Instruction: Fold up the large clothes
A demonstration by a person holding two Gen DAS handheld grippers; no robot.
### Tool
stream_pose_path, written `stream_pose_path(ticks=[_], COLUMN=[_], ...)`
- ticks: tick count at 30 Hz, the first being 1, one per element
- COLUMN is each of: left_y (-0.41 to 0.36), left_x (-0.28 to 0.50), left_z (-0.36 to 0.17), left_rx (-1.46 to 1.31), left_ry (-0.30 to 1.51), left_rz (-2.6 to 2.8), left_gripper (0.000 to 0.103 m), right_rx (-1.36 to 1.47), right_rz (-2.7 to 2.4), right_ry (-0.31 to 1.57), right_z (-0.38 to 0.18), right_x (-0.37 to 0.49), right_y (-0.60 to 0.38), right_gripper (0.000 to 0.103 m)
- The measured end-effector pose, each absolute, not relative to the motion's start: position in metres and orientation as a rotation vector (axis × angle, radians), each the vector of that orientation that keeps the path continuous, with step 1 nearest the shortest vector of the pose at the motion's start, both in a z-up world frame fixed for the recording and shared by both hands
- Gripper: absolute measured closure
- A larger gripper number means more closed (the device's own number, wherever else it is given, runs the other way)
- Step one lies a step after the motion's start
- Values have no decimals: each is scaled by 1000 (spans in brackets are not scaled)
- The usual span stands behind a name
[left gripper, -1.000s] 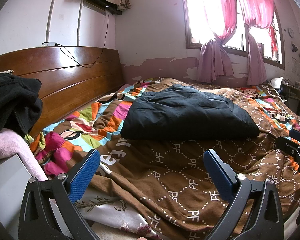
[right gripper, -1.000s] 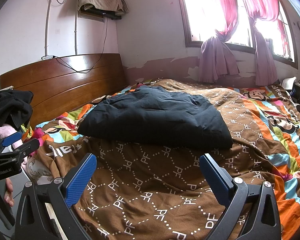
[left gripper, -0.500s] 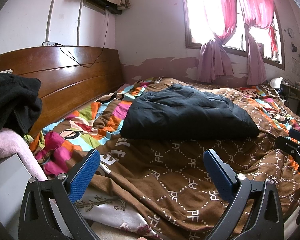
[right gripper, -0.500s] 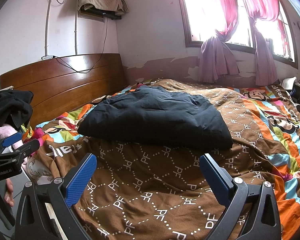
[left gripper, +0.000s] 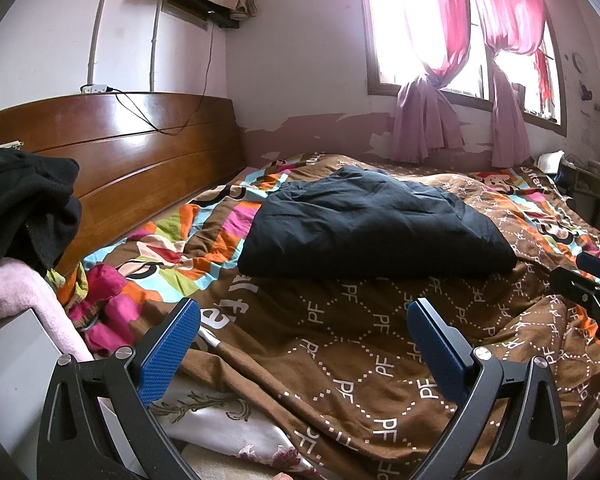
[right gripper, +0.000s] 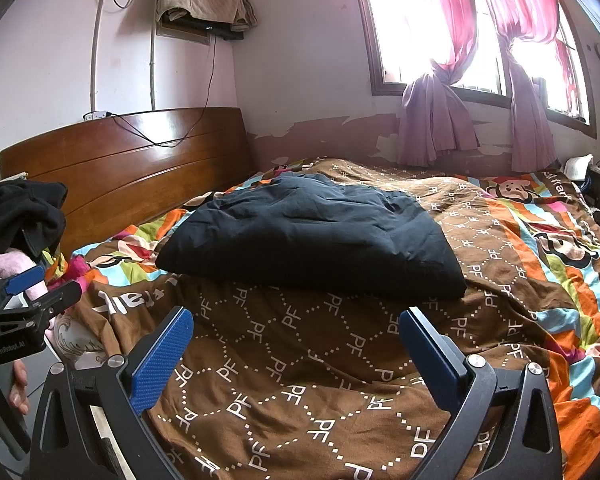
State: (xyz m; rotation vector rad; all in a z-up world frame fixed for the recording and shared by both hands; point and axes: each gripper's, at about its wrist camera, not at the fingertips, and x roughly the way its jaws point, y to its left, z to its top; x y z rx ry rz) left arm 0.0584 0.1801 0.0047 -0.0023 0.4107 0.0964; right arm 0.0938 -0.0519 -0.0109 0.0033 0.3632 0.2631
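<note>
— How many garments are out on the bed?

— One on top: a dark navy padded jacket (left gripper: 374, 224), folded into a puffy, pillow-like slab with soft creases. It lies in the middle of the bed, at twelve o'clock from both grippers and well apart from them. A second heap, black fleece clothing (left gripper: 24, 208), sits off at nine o'clock on something pink and fuzzy (left gripper: 18, 292).

— And the grippers?

— Two. The left gripper (left gripper: 304, 344) has its jaws spread wide, blue textured pads facing each other, nothing between them but bedding far below. The right gripper (right gripper: 296, 350) is the same: jaws spread, empty.

— What's the bed like?

— A rumpled quilt (right gripper: 300, 368), brown with white dotted diamonds and "PF" letters, bordered by bright orange, pink, green and blue stripes with cartoon monkey faces. The wooden headboard (left gripper: 140, 160) is glossy, curved, at ten o'clock.

— The room?

— Pale walls with peeling paint low down. Two pink curtains (right gripper: 452, 40) tied at the middle over a bright window at one o'clock. A brown cloth (right gripper: 204, 4) draped over a wall shelf at eleven.
</note>
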Motion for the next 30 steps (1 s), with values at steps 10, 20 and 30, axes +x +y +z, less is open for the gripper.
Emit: stream_pose_path(ticks=[10, 20, 30], left_y=[181, 180, 180], left_x=[60, 61, 61], left_z=[-3, -5, -6], left_rx=[34, 44, 43], left_ry=[411, 413, 415], left_rz=[164, 164, 161], left_gripper=[2, 2, 2], right_rx=[5, 5, 5], right_rz=[262, 262, 262], right_ry=[364, 364, 363], right_z=[-11, -11, -12], right_x=[94, 94, 94], right_y=[-52, -53, -53], right_gripper=[0, 0, 0])
